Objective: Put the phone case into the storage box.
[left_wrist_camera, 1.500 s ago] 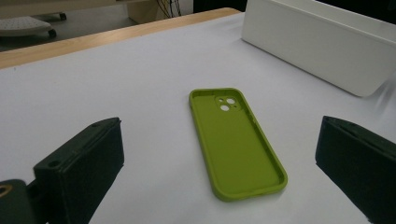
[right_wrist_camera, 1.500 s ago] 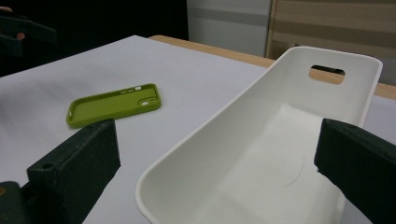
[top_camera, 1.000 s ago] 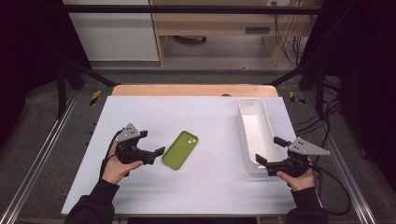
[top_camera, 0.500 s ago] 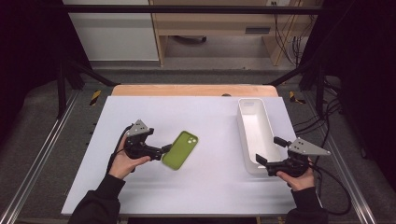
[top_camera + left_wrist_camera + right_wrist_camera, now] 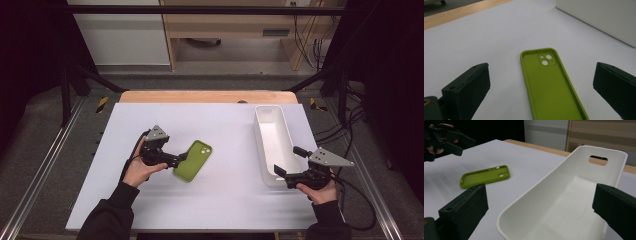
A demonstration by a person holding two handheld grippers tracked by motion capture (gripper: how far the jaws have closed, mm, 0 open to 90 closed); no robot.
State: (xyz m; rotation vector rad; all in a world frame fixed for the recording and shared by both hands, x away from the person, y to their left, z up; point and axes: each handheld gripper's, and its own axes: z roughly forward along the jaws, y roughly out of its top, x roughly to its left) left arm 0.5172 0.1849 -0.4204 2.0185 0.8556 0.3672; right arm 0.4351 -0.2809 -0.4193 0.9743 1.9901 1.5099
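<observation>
1. The green phone case (image 5: pixel 193 160) lies flat on the white bench (image 5: pixel 150 210), hollow side up, well to the left of the white bin (image 5: pixel 273 145).
2. The step in hand looks like the approach to a pick: the left tool (image 5: pixel 181 158) sits at the case's near end, jaws spread wide to either side, nothing gripped.
3. The right tool (image 5: pixel 280 172) waits at the bin's near end, jaws apart, empty.
4. Next: lower the left tool, straddle the case's long edges, close.
</observation>
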